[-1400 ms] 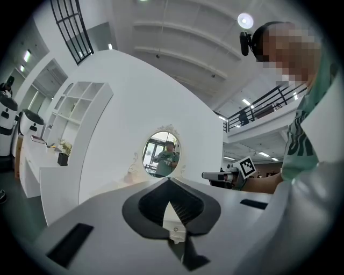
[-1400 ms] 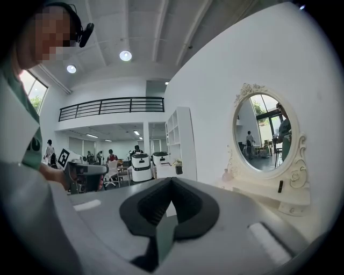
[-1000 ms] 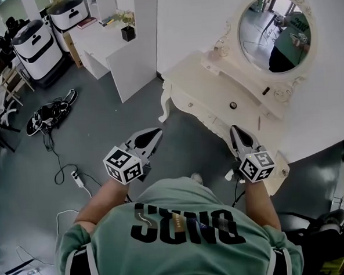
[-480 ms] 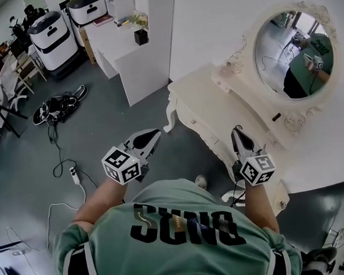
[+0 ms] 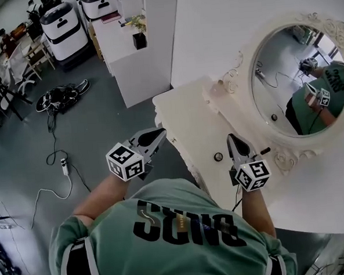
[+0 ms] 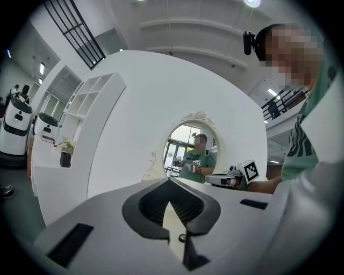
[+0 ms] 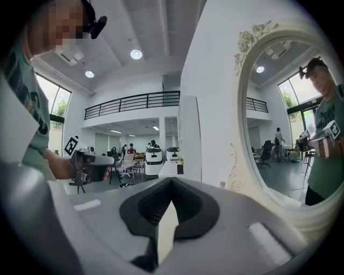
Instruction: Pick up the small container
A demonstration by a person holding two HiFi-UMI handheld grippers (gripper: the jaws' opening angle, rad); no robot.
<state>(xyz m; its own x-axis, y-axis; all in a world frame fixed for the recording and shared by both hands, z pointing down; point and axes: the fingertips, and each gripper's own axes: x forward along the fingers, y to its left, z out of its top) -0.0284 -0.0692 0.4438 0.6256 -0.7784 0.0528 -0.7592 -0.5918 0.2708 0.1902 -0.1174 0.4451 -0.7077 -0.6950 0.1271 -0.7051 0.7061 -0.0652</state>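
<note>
Holding both tools clenched, we have nothing between either pair of jaws. The left tool (image 5: 159, 132) hangs at the 9 o'clock edge of the cream surface (image 5: 182, 113), and the right tool (image 5: 231, 138) hangs over it.

Just at 9 o'clock of the right tool sits what we take to be the small container (image 5: 218, 157). It is a dark round piece standing free on the surface, near its front edge. From above it shows only as a round dot. So we judge that it stands upright, with its long axis, if it has one, vertical and pointing to no side. It is too small for us to say more.

Our worries follow from that. Jaws that come down without first spreading would strike its top and skid it across the smooth surface, perhaps off the front edge. A grip taken too high on so small a piece could squirt it out.

At 3 o'clock of the right tool a second dark piece (image 5: 264, 151) lies at the foot of the mirror (image 5: 290, 80), and we could mistake it for the target.
</note>
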